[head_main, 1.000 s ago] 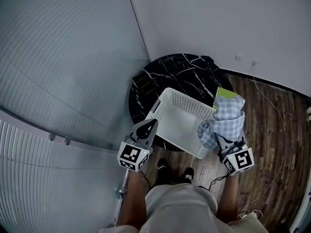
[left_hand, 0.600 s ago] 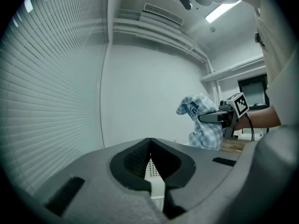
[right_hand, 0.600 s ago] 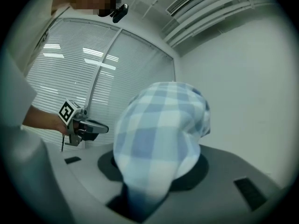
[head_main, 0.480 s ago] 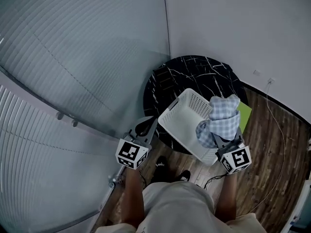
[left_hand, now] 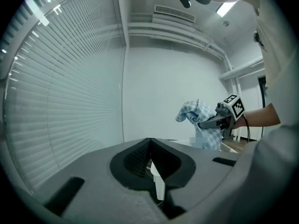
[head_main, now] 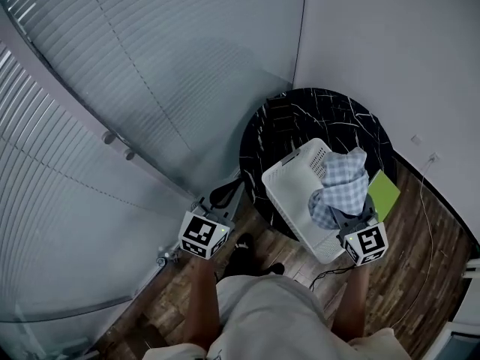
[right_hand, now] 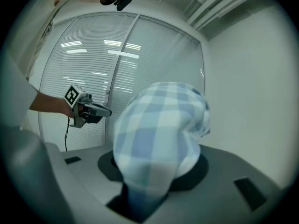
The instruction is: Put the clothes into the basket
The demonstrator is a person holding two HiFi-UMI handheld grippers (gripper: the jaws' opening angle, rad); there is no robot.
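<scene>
Over the right side of the basket, the right gripper has its jaws clamped on a bunched blue-checked cloth, which bulges up past the jaw tips. Whether it touches the rim I cannot tell. The basket, white and perforated, sits on a round black marble table with its near end past the table's edge, and a green sheet lies just beside it on the right. Left of the basket and apart from it, the left gripper has its jaws pressed together on nothing.
</scene>
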